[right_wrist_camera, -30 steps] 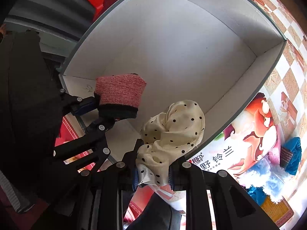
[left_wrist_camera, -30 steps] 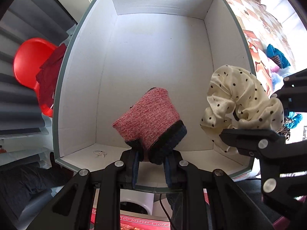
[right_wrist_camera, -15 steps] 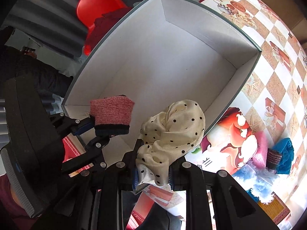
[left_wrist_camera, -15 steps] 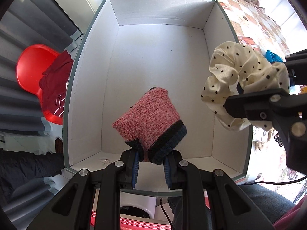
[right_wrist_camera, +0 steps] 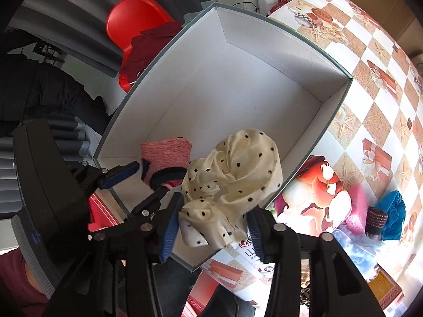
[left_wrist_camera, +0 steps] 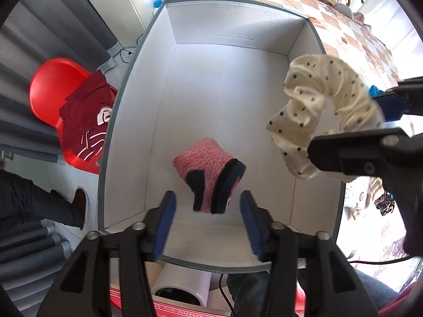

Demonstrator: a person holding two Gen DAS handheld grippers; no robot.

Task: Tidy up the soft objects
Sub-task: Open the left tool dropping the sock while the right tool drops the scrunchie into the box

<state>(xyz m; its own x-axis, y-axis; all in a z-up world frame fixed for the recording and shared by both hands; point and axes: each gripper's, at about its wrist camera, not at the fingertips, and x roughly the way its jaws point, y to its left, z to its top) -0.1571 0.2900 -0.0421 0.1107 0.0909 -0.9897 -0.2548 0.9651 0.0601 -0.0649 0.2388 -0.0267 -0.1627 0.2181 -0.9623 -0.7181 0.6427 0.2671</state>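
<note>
The left gripper (left_wrist_camera: 208,211) pointed down over the near end of a white box (left_wrist_camera: 227,31) with a grey-green rim, and its jaws were opening. Its blue pads (left_wrist_camera: 165,219) stood clear on both sides of a pink knitted piece with a dark cuff (left_wrist_camera: 208,169), which looked blurred and hung free between and just ahead of them, above the box floor near the near wall.

The right gripper (right_wrist_camera: 211,224) hovered over the box's near right corner, its jaws also opening. A cream scrunchie with black dots (right_wrist_camera: 238,179) bulged up between its fingers; whether the pads were pressing it at this moment could not be told for certain, though they stood spread beside it. In the left wrist view the scrunchie (left_wrist_camera: 325,105) hung above the box's right wall.

The box sat at the left edge of a counter (right_wrist_camera: 370,92) covered in a checked orange-and-white cloth. Further right on the counter lay a blue fabric bundle (right_wrist_camera: 394,211) and a pink sponge-like block (right_wrist_camera: 357,211). Beyond the box's left side stood a red chair (left_wrist_camera: 50,87) with a dark red garment (left_wrist_camera: 84,121) draped over it.
</note>
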